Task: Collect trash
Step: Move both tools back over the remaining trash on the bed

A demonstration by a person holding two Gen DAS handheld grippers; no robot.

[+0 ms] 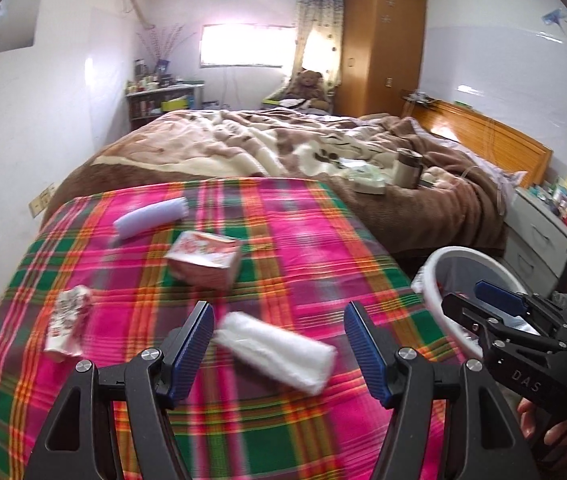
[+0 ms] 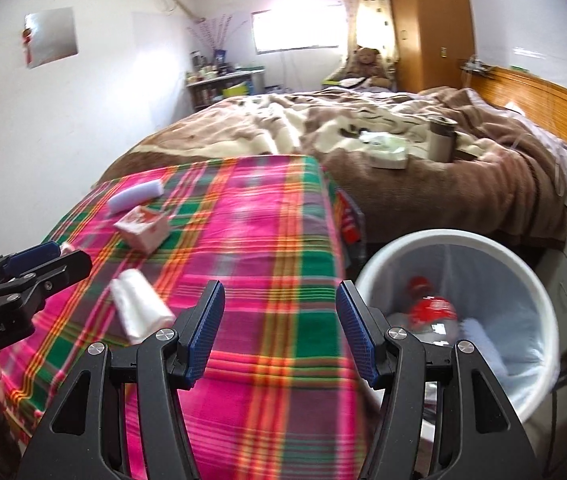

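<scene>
On the plaid cloth (image 1: 283, 264) lie a white tissue pack (image 1: 275, 346), a red-and-white carton (image 1: 203, 262), a pale rolled item (image 1: 149, 218) and a crumpled printed wrapper (image 1: 68, 322). My left gripper (image 1: 279, 340) is open, hovering just above the tissue pack. My right gripper (image 2: 279, 330) is open and empty over the cloth's right part, beside the white bin (image 2: 539, 300), which holds a red-labelled bottle (image 2: 429, 312). The tissue pack (image 2: 139, 308), carton (image 2: 143, 230) and roll (image 2: 135, 196) show in the right wrist view too.
A bed with a brown blanket (image 1: 283, 148) lies beyond, holding a steel flask (image 1: 407, 168) and a green tissue pack (image 1: 367, 180). A wooden wardrobe (image 1: 383, 48) and teddy bear (image 1: 307, 88) stand at the back. White drawers (image 1: 539, 232) stand at the right.
</scene>
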